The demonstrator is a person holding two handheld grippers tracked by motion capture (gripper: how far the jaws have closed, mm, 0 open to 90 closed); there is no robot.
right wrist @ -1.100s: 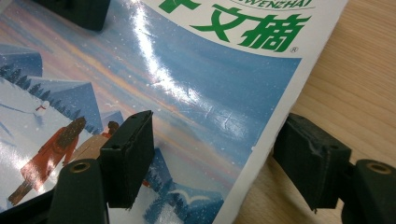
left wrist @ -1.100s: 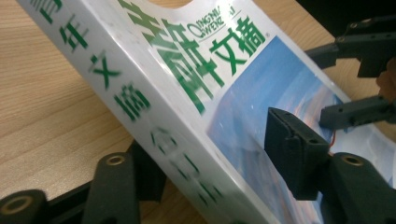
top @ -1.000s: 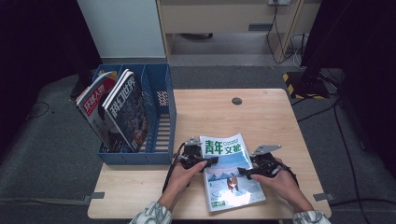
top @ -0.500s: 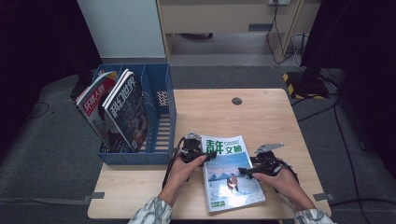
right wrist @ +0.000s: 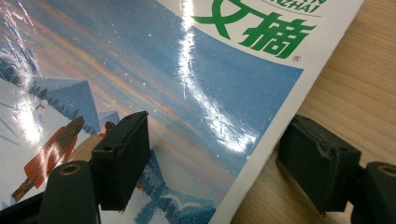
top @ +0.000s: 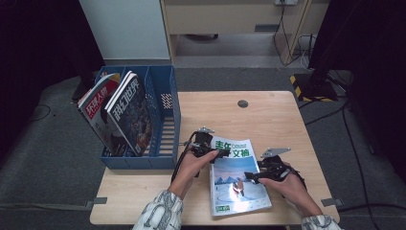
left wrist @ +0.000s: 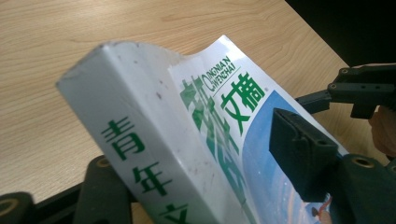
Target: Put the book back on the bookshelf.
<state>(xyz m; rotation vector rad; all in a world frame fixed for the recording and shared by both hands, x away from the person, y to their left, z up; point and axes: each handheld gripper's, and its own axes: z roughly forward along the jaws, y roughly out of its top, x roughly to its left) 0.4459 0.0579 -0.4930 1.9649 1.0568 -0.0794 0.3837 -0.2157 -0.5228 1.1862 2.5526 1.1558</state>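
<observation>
While the person's forearms are reaching in from the near edge of the table [top: 282,108], each hand is working a hand-held gripper at the magazine [top: 237,179], which is lying on the near middle of the table, just right of the blue file rack [top: 165,120]. The left hand-held gripper [top: 218,153] is sitting at the magazine's far left corner, with the left hand [top: 191,165] curling around its body and the wrist angling in toward the right. In the left gripper view its jaws are straddling the spine corner, one under the lifted white spine and one over the cover; they have just been opening, and the upper pad is standing clear of the paper. The right hand-held gripper [top: 251,176] is pointing left across the magazine's right edge, the right hand [top: 287,184] lying low behind it. Its jaws are standing apart, one over the cover and one beside the edge on the wood, gripping nothing. Two other magazines [top: 117,112] are leaning in the rack.
</observation>
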